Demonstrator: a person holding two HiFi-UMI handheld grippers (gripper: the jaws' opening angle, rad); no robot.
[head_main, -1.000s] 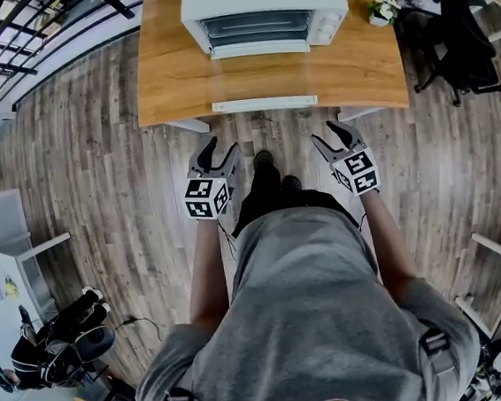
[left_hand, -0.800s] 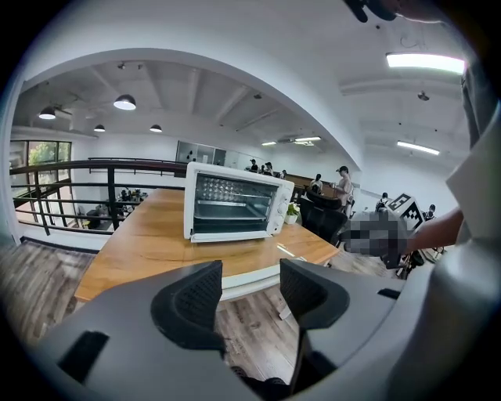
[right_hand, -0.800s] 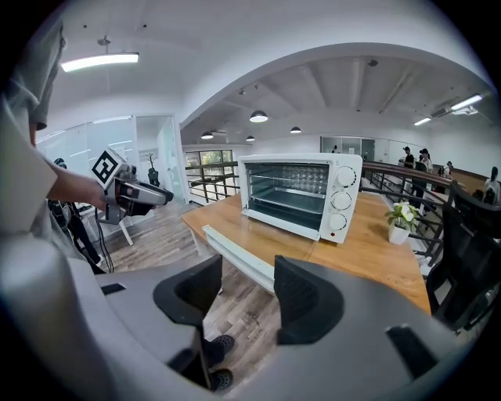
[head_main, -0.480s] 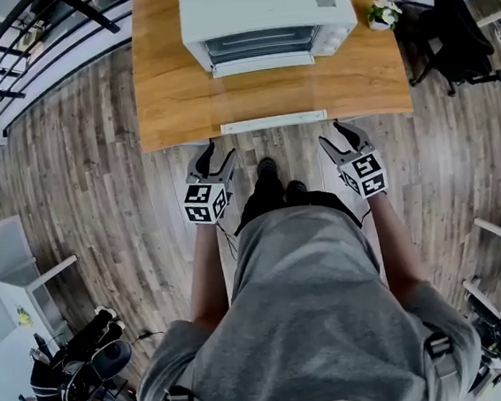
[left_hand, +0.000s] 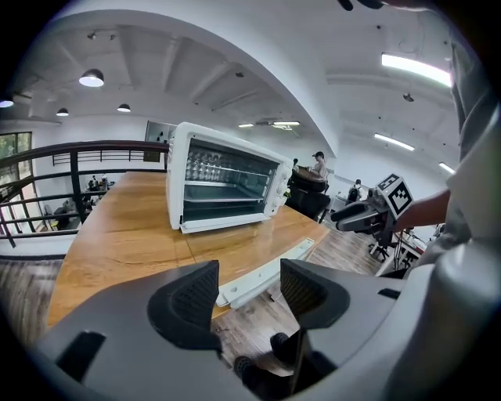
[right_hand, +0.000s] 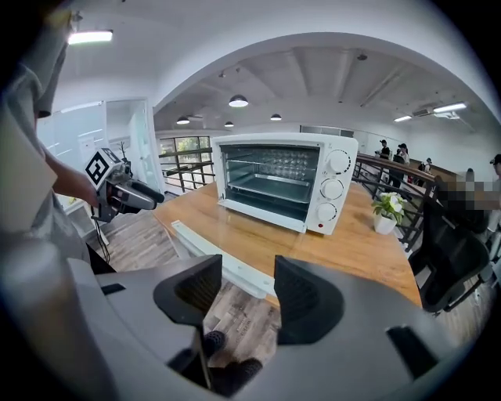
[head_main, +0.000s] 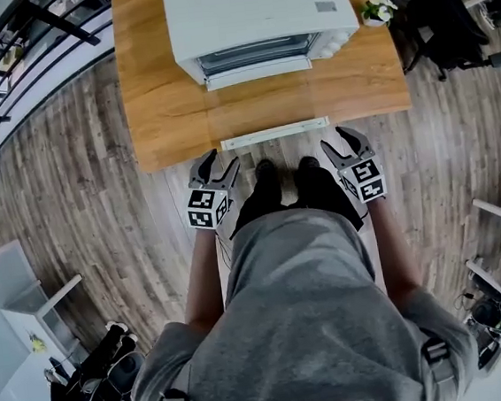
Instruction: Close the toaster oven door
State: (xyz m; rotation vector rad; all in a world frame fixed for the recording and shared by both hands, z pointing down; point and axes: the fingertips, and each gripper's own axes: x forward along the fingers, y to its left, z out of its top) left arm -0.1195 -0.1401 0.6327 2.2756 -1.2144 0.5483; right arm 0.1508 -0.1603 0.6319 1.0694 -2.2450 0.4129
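Observation:
A white toaster oven [head_main: 253,12] stands on the wooden table [head_main: 161,115]. Its glass door lies open and flat toward me, with the white handle [head_main: 275,133] at the table's front edge. My left gripper [head_main: 218,161] hovers just below and left of the handle, open and empty. My right gripper [head_main: 337,140] is at the handle's right end, also open and empty. In the left gripper view the oven [left_hand: 223,188] and handle [left_hand: 270,274] lie beyond the open jaws. The right gripper view has the oven [right_hand: 282,180] and handle [right_hand: 215,254] ahead of its parted jaws.
A small potted plant [head_main: 379,10] sits on the table to the right of the oven. A black office chair [head_main: 453,14] stands further right. A dark railing [head_main: 28,32] runs at the far left. My feet [head_main: 283,174] are on the plank floor under the table edge.
I have stepped closer to the table. Both grippers have moved forward toward the table's front edge and the door handle, still open.

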